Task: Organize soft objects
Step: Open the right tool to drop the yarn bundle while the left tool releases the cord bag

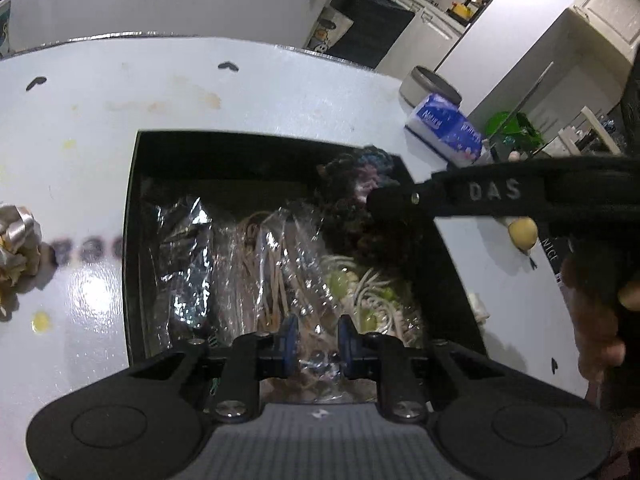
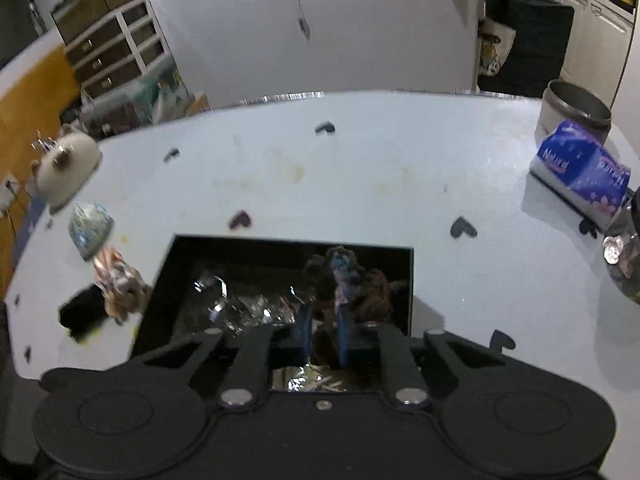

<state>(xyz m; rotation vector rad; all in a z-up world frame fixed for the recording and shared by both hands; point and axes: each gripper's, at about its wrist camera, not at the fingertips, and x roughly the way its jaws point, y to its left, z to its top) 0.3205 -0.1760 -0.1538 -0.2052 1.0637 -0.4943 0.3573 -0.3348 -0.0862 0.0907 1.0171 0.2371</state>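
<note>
Pinching crinkled clear plastic bag [image 1: 280, 264] between its blue pads, the left gripper [image 1: 318, 344] is closed over the near end of the black box [image 1: 134, 240]. The right gripper [image 2: 324, 332] is clamped on a dark fuzzy bundle [image 2: 348, 284] at the box's far right corner, on the white table [image 2: 360, 176].

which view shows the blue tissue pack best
The right wrist view: the tissue pack lies unobstructed on the white table, its "Natural" label readable. The left wrist view shows it smaller, near the table's far edge, just above the right gripper's arm.
</note>
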